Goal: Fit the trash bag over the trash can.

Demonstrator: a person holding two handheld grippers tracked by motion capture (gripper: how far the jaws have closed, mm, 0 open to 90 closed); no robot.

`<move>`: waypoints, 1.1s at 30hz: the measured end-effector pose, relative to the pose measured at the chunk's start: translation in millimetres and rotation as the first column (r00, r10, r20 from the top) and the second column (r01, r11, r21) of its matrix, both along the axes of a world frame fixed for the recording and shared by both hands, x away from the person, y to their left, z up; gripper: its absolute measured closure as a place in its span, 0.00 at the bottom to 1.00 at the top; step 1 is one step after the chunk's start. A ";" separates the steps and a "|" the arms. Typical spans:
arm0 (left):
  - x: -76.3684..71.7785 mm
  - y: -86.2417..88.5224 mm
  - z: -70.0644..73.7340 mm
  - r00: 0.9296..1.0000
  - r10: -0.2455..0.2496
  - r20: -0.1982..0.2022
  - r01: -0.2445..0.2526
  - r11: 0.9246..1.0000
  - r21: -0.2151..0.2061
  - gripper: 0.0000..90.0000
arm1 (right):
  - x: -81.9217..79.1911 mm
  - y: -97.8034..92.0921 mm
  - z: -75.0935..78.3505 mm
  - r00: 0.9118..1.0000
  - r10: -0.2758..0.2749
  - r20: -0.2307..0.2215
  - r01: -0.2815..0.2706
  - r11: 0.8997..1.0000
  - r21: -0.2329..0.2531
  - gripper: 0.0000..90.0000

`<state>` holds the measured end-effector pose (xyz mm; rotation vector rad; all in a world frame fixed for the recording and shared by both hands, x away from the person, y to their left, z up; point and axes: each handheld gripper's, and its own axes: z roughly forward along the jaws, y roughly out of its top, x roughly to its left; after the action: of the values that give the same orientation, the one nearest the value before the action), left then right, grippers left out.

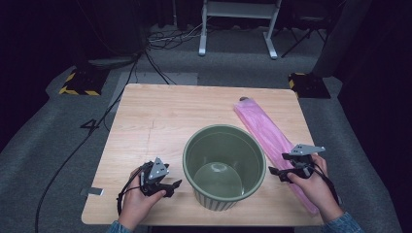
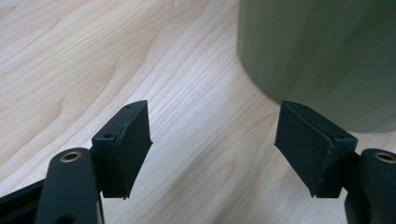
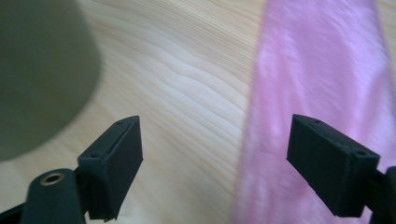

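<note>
On the one wooden table (image 1: 160,116) we count a single green bin (image 1: 224,165) and one long pink bag (image 1: 272,136). We hold two grippers, the left gripper (image 1: 171,187) and the right gripper (image 1: 278,174), one in each of our two hands.

Place: lab or recording studio, not a home.
Walls: dark, black curtains all round.
Floor: grey carpet (image 1: 43,145), loose black cables (image 1: 165,39) trailing across.
Stands: 2 bases with yellow-black hazard tape (image 1: 77,83), weighted feet.
Furniture: plain wooden table (image 1: 160,116) set alone; white metal frame (image 1: 238,24) behind.
</note>
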<state>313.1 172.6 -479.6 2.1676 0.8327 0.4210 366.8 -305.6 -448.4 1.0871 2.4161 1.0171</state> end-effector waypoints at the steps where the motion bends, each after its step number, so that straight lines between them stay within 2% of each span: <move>1: -0.5 1.5 -1.6 1.000 0.004 -0.003 -0.004 1.000 0.002 0.30 | 2.6 -4.8 -2.4 1.000 -0.021 -0.008 0.021 1.000 -0.007 0.19; 4: -1.5 5.6 -6.6 1.000 0.022 -0.012 -0.022 1.000 0.002 0.29 | 10.0 -17.7 -9.6 0.996 -0.070 -0.046 0.069 0.997 -0.014 0.19; 9: -2.5 8.5 -11.9 0.999 0.030 -0.022 -0.030 1.000 0.003 0.29 | 19.4 -28.8 -16.9 0.991 -0.117 -0.065 0.115 0.993 -0.028 0.19; 13: -2.1 10.3 -17.3 0.999 0.039 -0.031 -0.039 0.999 0.005 0.29 | 33.6 -33.4 -26.4 0.988 -0.138 -0.068 0.132 0.987 -0.091 0.19; 15: -2.1 10.5 -18.5 0.998 0.042 -0.035 -0.042 0.999 0.002 0.29 | 37.0 -33.8 -28.2 0.986 -0.149 -0.071 0.142 0.985 -0.101 0.19; 16: -1.7 11.2 -19.7 0.998 0.043 -0.037 -0.043 0.999 0.010 0.29 | 45.1 -34.6 -32.9 0.983 -0.167 -0.080 0.157 0.981 -0.117 0.19; 18: -1.4 11.7 -20.7 0.999 0.042 -0.034 -0.042 0.999 0.009 0.29 | 50.6 -34.0 -36.3 0.980 -0.178 -0.087 0.167 0.978 -0.127 0.18; 23: -0.4 12.2 -23.0 0.998 0.040 -0.042 -0.040 0.999 0.009 0.29 | 64.3 -30.5 -37.8 0.977 -0.174 -0.121 0.158 0.978 -0.136 0.17; 30: -0.3 10.6 -24.4 0.998 0.038 -0.049 -0.038 0.999 0.005 0.29 | 75.2 -19.5 -23.3 0.984 -0.153 -0.091 0.140 0.981 -0.132 0.17; 33: -0.4 10.3 -24.2 0.999 0.033 -0.043 -0.033 0.999 0.009 0.28 | 88.1 -12.8 -24.8 0.982 -0.155 -0.107 0.138 0.978 -0.157 0.18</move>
<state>312.7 182.9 -503.9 2.1799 0.8929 0.3959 454.9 -318.4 -473.2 1.2833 2.4157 0.7312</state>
